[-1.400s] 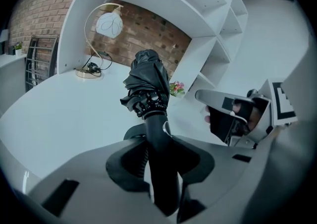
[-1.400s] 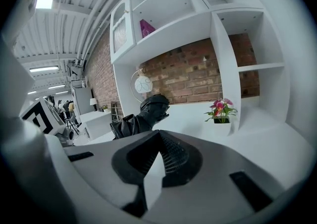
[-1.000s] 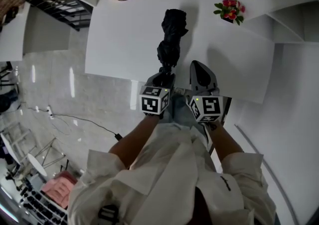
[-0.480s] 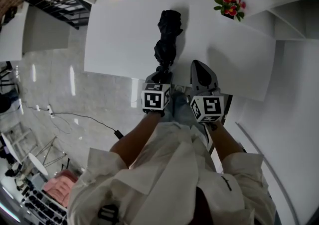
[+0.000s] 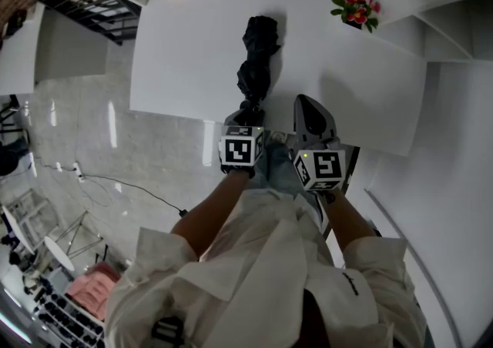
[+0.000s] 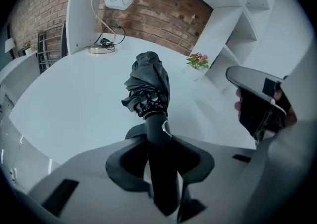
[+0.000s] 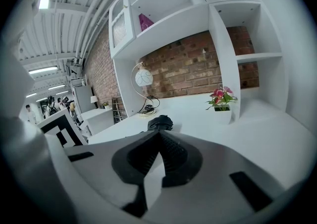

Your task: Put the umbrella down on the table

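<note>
Our left gripper [image 6: 158, 141] pinches the black umbrella [image 6: 147, 82] by its handle over the table [image 5: 185, 61]; our right gripper [image 7: 159, 133], jaws pressed together, hangs at its edge.

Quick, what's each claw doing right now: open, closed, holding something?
Left claw: closed on the handle of the folded black umbrella.
Right claw: closed, holding nothing.

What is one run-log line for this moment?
left claw: shut on umbrella handle | right claw: shut, empty | umbrella: folded, on or just above table | release: not yet done
</note>
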